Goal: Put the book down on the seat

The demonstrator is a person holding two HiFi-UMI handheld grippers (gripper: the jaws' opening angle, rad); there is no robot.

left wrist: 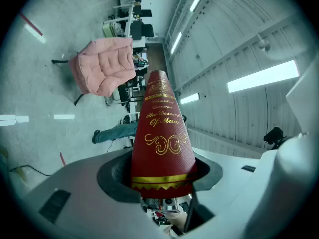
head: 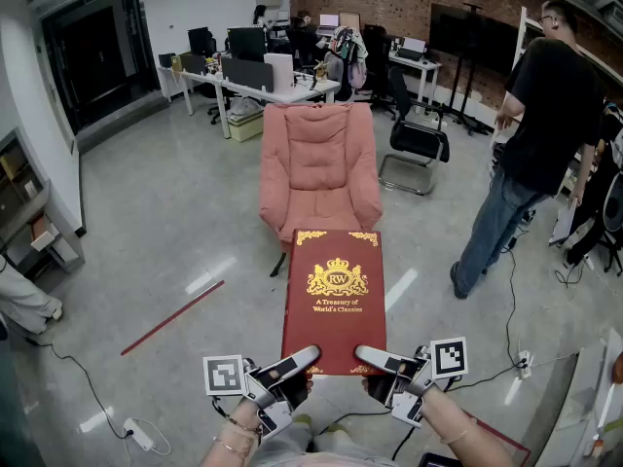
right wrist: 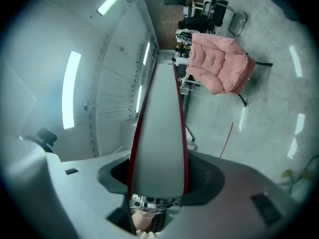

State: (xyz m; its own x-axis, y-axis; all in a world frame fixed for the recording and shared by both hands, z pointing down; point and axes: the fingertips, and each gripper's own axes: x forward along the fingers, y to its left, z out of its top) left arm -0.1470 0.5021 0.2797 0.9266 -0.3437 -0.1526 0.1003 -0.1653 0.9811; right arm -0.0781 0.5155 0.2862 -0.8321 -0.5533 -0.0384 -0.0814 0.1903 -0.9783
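A thick red book (head: pixel 335 298) with gold print is held flat in front of me, cover up. My left gripper (head: pixel 288 369) is shut on its near left corner and my right gripper (head: pixel 382 364) on its near right corner. The left gripper view shows the red spine (left wrist: pixel 162 138) clamped between the jaws. In the right gripper view the white page edge (right wrist: pixel 158 143) runs away between the jaws. The pink armchair (head: pixel 318 169) stands ahead on the floor, its seat (head: pixel 321 205) bare. The book's far edge hangs just short of the seat.
A person in black (head: pixel 533 139) stands at the right, close to the armchair. A black visitor chair (head: pixel 415 149) stands behind the armchair. Desks with monitors (head: pixel 261 78) fill the back. A red line (head: pixel 173 316) and cables (head: pixel 117 421) lie on the grey floor.
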